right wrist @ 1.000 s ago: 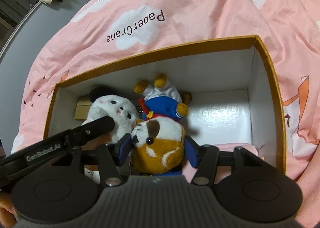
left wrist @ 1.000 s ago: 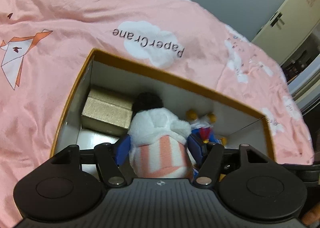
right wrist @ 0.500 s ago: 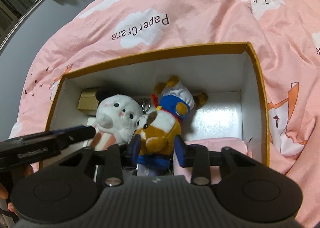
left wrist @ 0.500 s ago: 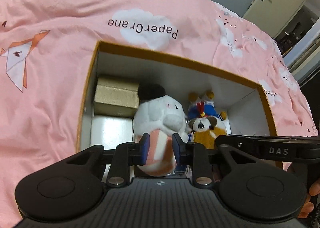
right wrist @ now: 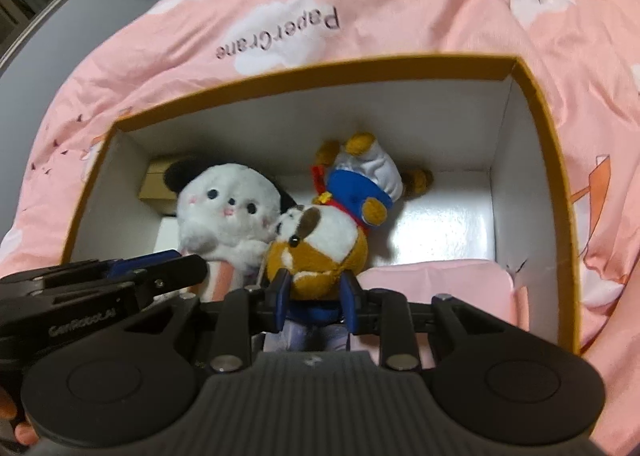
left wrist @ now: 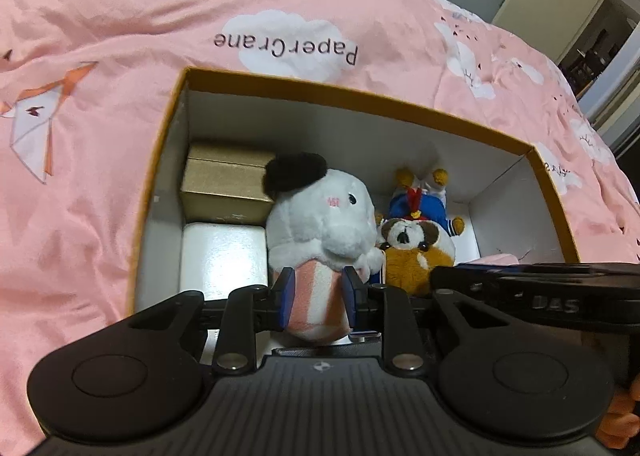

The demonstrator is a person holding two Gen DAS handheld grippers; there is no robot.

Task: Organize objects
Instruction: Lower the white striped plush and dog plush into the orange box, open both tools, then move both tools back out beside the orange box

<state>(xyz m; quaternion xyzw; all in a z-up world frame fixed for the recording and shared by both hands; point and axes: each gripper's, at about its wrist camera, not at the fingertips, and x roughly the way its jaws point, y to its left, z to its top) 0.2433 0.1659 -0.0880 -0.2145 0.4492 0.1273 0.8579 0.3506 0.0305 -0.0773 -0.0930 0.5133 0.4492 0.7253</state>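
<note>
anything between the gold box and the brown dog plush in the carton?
Yes: the white plush sits between the gold box and the brown dog plush, clearest in the left wrist view.

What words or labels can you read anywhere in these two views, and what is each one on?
"PaperCrane": upside down on a white cloud on the pink duvet, in both views.
"GenRobot.AI": on the left gripper body, right wrist view.
"DAS": on the right gripper body, left wrist view; the letters are faint.
Gold box: a dark mark on its front edge, too small to read.
</note>
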